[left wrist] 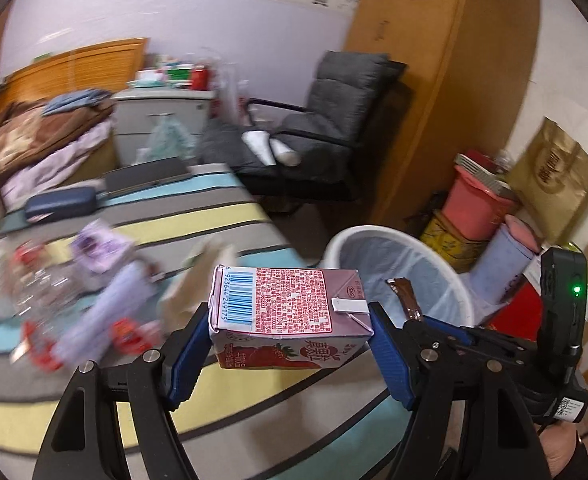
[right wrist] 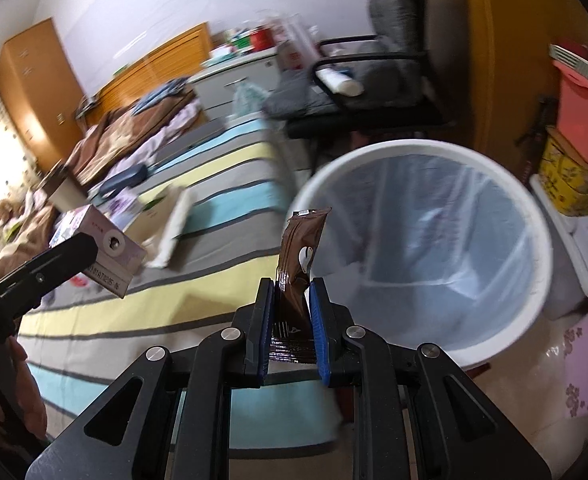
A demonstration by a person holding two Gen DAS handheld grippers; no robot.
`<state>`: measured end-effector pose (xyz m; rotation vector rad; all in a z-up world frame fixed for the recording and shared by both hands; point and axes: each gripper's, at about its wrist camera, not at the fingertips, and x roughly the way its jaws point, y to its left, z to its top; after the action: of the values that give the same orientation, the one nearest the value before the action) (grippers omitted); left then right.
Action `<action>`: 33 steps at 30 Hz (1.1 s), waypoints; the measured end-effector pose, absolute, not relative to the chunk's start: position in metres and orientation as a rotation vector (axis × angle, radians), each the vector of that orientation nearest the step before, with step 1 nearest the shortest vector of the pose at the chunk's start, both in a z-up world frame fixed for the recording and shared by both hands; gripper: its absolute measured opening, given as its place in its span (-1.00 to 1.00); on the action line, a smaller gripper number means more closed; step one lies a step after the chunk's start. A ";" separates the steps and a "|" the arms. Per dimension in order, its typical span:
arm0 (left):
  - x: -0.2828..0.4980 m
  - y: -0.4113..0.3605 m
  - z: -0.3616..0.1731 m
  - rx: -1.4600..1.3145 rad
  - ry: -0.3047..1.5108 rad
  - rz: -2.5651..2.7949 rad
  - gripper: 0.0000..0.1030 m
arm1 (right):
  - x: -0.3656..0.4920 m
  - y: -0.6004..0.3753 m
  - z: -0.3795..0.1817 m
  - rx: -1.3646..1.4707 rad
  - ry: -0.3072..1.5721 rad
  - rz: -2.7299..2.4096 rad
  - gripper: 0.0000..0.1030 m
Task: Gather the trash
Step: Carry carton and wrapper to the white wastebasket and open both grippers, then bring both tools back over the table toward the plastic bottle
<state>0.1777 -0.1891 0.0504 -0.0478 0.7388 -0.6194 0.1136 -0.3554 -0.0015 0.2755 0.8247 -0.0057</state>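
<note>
Over the striped bed, I hold two pieces of trash at once. My left gripper (left wrist: 290,344) has its jaws spread wide and clamped on the two ends of a pink strawberry milk carton (left wrist: 286,308) lying sideways, barcode up, above the bed's (left wrist: 222,396) near edge. My right gripper (right wrist: 292,320) has its jaws nearly together, pinching a brown snack wrapper (right wrist: 300,256) that stands upright against the rim of the white trash bin (right wrist: 534,216), lined with a clear bag, just off the bed's edge. More wrappers (left wrist: 98,248) lie blurred toward the bed's left side. A grey chair (left wrist: 334,120) stands beyond the bin.
</note>
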 end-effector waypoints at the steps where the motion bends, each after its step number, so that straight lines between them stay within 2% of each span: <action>1: 0.181 -0.200 0.050 -0.040 0.742 -0.642 0.45 | 0.113 -0.361 -0.002 0.279 0.824 -0.020 -0.60; 15: 0.217 -0.324 0.020 0.029 0.815 -0.840 0.47 | 0.104 -0.427 -0.021 0.341 0.864 -0.130 -0.56; 18: 0.222 -0.329 0.009 0.012 0.844 -0.846 0.58 | 0.103 -0.434 -0.023 0.356 0.859 -0.131 -0.05; 19: 0.223 -0.329 0.007 0.008 0.844 -0.844 0.67 | 0.101 -0.435 -0.023 0.359 0.854 -0.130 0.11; 30: 0.205 -0.278 0.026 -0.016 0.758 -0.727 0.70 | 0.090 -0.432 -0.011 0.378 0.786 -0.097 0.12; 33: 0.193 -0.252 0.032 -0.018 0.749 -0.677 0.70 | 0.088 -0.414 -0.005 0.361 0.761 -0.030 0.24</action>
<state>0.1931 -0.2525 0.0325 -0.0180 0.7488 -0.6774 0.0879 -0.4143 -0.0053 0.3607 0.7608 -0.0298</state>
